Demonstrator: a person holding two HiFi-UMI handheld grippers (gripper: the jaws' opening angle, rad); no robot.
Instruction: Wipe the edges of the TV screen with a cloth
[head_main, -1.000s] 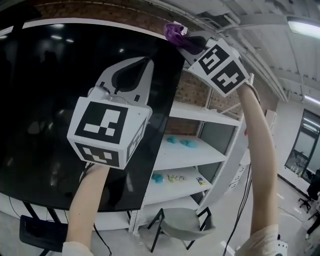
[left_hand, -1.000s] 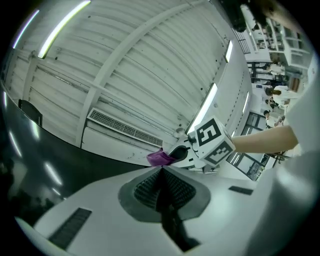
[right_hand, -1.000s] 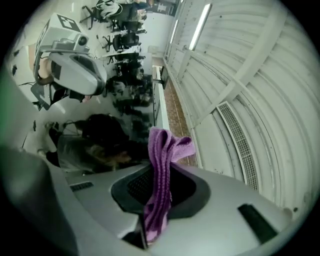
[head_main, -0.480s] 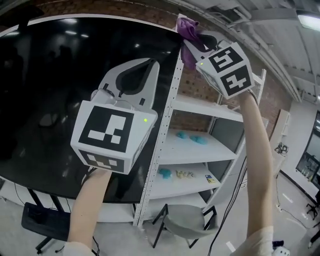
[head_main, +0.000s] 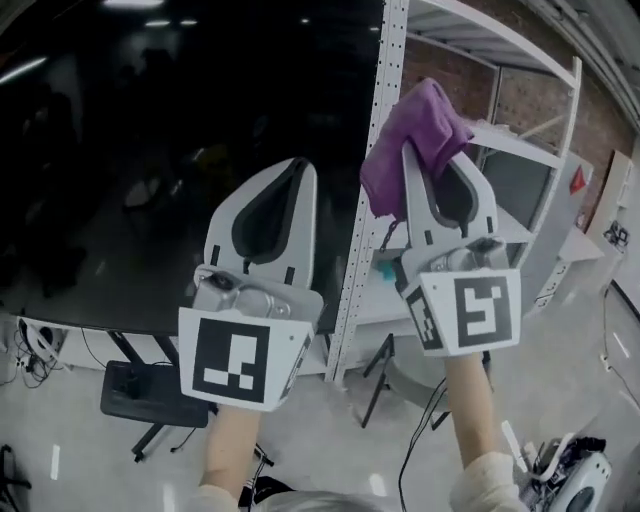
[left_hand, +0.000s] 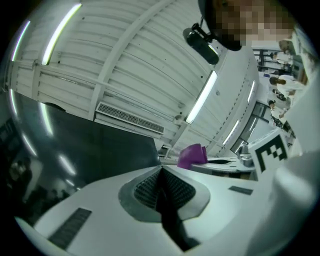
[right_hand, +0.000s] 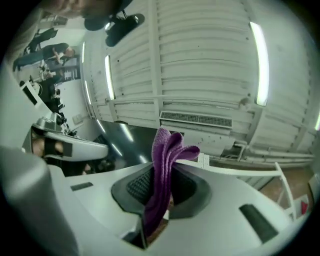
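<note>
The TV screen (head_main: 150, 120) fills the head view from 9 to 12 o'clock. The left gripper (head_main: 298, 168) hangs before it near centre, jaws clenched together on nothing. At 1 o'clock the right gripper (head_main: 425, 160) pinches the purple cloth (head_main: 410, 125), which sits just beside the shelf upright (head_main: 372, 200) at the screen's right edge; whether the cloth touches either, I cannot tell. Only a narrow fold seems to be clamped, so dragging it along the edge could tug it free. It could also snag on the perforated upright, leaving bare jaw tips to scrape the glass.
</note>
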